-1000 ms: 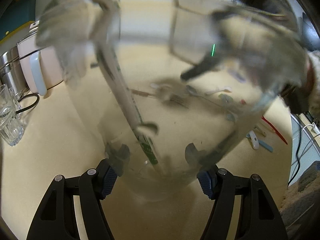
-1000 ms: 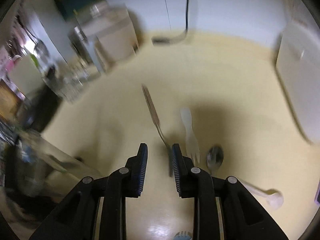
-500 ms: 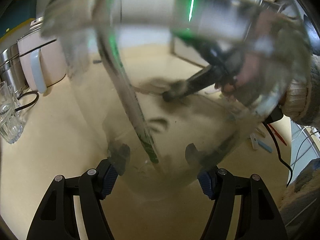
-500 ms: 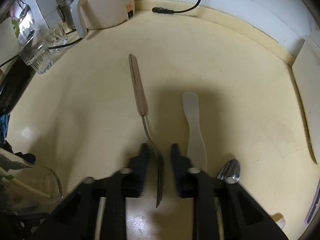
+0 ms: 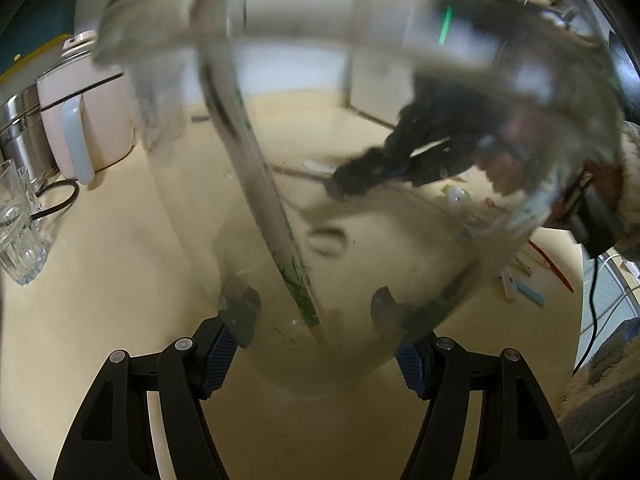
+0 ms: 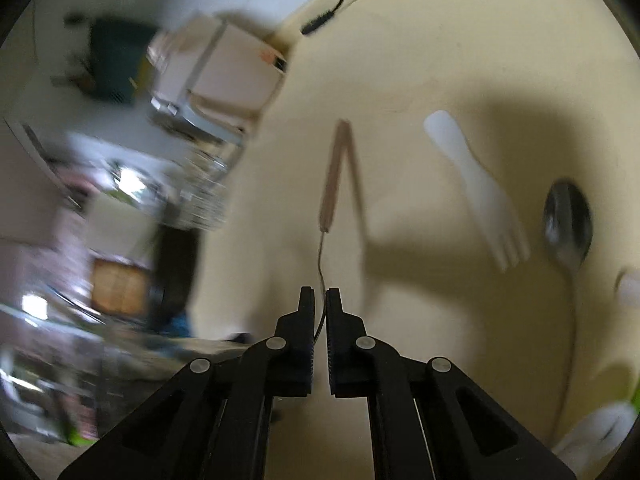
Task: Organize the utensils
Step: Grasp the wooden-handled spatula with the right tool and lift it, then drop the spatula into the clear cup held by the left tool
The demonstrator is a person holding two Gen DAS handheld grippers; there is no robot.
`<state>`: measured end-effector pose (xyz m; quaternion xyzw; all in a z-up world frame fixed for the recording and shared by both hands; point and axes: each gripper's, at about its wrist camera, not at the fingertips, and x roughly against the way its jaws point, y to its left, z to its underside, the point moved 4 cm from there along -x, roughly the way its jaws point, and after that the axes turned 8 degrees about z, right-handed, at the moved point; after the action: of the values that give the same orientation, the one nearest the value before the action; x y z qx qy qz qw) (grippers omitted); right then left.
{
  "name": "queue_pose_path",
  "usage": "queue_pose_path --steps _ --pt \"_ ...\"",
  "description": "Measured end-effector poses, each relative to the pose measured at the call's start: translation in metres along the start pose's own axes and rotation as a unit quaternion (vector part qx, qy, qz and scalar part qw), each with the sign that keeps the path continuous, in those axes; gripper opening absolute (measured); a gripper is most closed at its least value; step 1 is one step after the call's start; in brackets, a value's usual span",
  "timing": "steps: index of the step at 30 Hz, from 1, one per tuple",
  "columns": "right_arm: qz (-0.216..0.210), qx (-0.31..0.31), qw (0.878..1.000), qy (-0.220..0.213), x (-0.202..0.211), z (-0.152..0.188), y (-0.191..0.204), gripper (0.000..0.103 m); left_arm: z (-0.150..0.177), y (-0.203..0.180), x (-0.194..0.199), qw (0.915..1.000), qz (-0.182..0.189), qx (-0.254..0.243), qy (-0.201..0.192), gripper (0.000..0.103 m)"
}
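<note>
The left gripper [image 5: 316,344] clamps one clear glass jar [image 5: 360,208], its blue pads pressed on the jar's lower walls. One long utensil [image 5: 276,236] with green markings leans inside the jar. Through the glass, the right gripper [image 6: 320,308] shows as a dark blur beyond the jar.

In the right wrist view its jaws are closed on the metal neck of one wooden-handled fork [image 6: 334,176], lifted above the cream countertop [image 6: 460,60]. Right of that fork lie one white plastic fork [image 6: 476,184] and one steel spoon [image 6: 568,220]. Left of the jar stand one pale appliance [image 5: 86,116] and one ribbed drinking glass [image 5: 18,224].
</note>
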<state>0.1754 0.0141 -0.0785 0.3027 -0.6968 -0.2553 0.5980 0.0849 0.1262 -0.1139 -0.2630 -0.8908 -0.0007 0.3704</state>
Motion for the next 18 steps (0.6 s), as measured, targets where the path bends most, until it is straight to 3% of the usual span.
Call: queue_pose_path --steps 5,11,18 --pt "-0.084 -0.024 0.996 -0.029 0.033 0.007 0.017 0.006 0.000 0.000 0.000 1.0000 0.000 0.000 0.000 0.072" --pt "-0.127 0.039 0.990 -0.047 0.082 0.026 0.071 0.006 0.002 -0.002 0.001 1.0000 0.000 -0.002 0.000 0.072" --pt "-0.159 0.042 0.986 -0.035 0.102 0.056 0.095 0.006 0.003 -0.005 0.000 1.0000 -0.002 -0.003 0.001 0.072"
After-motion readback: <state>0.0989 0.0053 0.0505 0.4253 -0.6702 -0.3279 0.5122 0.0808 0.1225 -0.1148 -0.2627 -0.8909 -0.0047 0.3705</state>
